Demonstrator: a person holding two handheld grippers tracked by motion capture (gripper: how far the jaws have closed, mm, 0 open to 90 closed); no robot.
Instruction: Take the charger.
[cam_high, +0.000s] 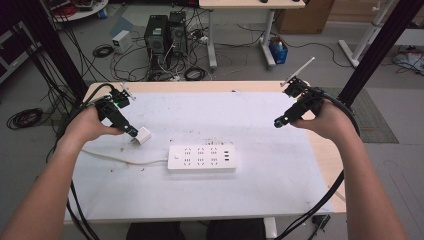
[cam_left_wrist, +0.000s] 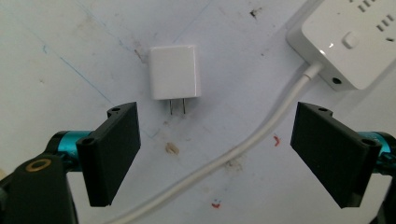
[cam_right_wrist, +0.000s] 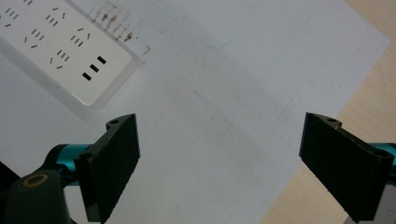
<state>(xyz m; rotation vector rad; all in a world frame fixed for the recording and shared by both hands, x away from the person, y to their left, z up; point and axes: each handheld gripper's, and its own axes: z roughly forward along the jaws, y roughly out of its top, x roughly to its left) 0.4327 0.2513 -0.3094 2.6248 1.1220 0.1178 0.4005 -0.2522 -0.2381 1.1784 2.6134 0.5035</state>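
Note:
A small white plug adapter lies on the white table sheet, left of a white power strip. In the left gripper view the adapter lies flat with its two metal prongs pointing toward the camera. My left gripper hovers just beside it, open, with nothing between the jaws. The strip's white cable runs between those jaws. My right gripper is held above the table's right side, open and empty, with the strip's USB end up to the left.
The white sheet covers most of a light wooden table, whose bare edge shows on the right. Behind the table stand computer towers, loose cables and another desk. Black frame posts rise at both sides.

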